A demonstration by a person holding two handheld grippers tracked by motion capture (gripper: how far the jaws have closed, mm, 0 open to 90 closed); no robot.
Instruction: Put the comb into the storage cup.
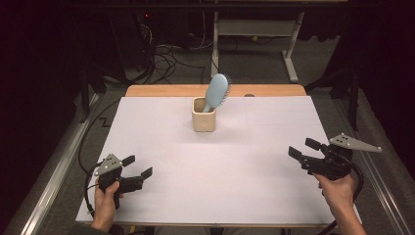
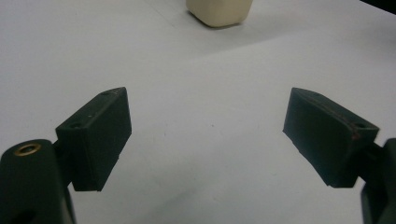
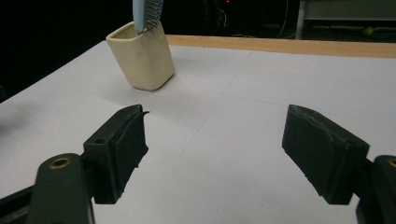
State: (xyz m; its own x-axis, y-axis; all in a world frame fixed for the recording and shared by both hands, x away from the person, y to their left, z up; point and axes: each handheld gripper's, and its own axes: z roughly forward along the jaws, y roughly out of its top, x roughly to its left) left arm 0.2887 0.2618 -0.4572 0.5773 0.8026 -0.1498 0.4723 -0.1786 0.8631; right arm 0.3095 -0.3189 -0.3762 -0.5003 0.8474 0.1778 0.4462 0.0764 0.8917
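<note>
One pale-blue hairbrush (image 1: 217,91) upright in cream cup (image 1: 203,116); both grippers' jaws wide apart, empty.

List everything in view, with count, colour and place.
cup: one, cream, far middle of the sheet, upright.
brush: one, light blue, standing in the cup, head up, leaning right.
sheet: one, white, covering the table.
table: one, wooden, its edge bare at the far side.
desk frame: one, pale grey, on the floor beyond the table.
cables: several, black, on the floor behind.
left gripper: one, black, near left, fingers open, holding nothing.
right gripper: one, black, near right, fingers open, holding nothing.
</note>
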